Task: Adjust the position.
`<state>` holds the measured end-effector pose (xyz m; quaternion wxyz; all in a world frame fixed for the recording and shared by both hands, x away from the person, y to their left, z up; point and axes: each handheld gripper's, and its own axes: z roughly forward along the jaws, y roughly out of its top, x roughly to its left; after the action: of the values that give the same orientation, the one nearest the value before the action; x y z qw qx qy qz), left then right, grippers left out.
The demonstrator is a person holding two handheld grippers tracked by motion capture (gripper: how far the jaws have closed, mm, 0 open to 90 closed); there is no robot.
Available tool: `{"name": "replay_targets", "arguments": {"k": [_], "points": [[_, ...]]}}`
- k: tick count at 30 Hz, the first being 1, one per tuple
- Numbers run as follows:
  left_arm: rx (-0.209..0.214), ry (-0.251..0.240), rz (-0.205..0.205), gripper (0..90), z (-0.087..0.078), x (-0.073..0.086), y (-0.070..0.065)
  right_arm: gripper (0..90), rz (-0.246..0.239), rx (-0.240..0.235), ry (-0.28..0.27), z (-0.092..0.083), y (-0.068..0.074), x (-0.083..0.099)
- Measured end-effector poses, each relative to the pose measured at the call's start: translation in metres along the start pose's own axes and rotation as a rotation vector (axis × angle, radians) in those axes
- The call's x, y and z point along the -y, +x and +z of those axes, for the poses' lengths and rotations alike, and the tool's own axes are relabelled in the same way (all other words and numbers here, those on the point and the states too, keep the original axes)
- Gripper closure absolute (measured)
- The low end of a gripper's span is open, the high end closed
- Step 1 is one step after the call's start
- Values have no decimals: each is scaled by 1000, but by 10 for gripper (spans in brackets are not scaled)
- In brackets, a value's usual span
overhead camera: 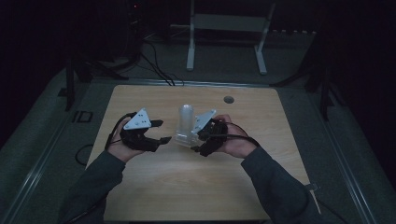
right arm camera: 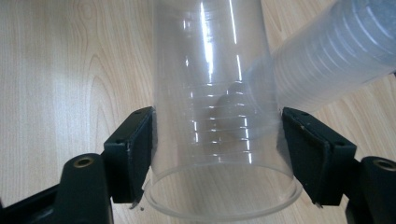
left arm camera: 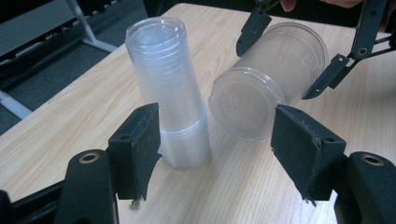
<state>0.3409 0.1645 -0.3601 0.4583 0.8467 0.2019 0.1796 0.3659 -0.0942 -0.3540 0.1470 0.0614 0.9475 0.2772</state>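
A tall stack of clear plastic cups stands mouth-down at the middle of the wooden table. My right gripper is shut on a single clear cup, and its jaws press both sides. That cup is tipped on its side just off the stack, base toward my left gripper. The left gripper is open and holds nothing, a short way left of the stack. In the right gripper view the cup's mouth faces the camera, with the stack behind it at upper right.
A round grey grommet sits in the table near its far edge. Beyond the table, a white metal frame stands on the dark floor, with black cables running beside it. A dark stand leg is at far left.
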Motion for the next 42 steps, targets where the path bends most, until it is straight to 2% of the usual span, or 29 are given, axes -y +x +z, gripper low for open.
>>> {"name": "replay_targets", "arguments": {"k": [5, 13, 20, 28, 33, 42], "points": [[2, 38, 27, 329, 3, 1, -3, 287, -19, -6, 29, 3, 1, -1], [30, 89, 67, 331, 6, 1, -7, 287, -42, -25, 55, 7, 2, -1], [66, 132, 83, 331, 11, 2, -9, 287, -53, -40, 81, 13, 0, 1], [88, 194, 120, 331, 19, 2, -12, 287, -76, -58, 118, 17, 2, 1], [89, 246, 151, 331, 26, 0, -16, 287, -89, -75, 161, 21, 3, 2], [83, 320, 208, 329, 34, -2, -24, 287, -107, -84, 185, 24, 5, 0]]}}
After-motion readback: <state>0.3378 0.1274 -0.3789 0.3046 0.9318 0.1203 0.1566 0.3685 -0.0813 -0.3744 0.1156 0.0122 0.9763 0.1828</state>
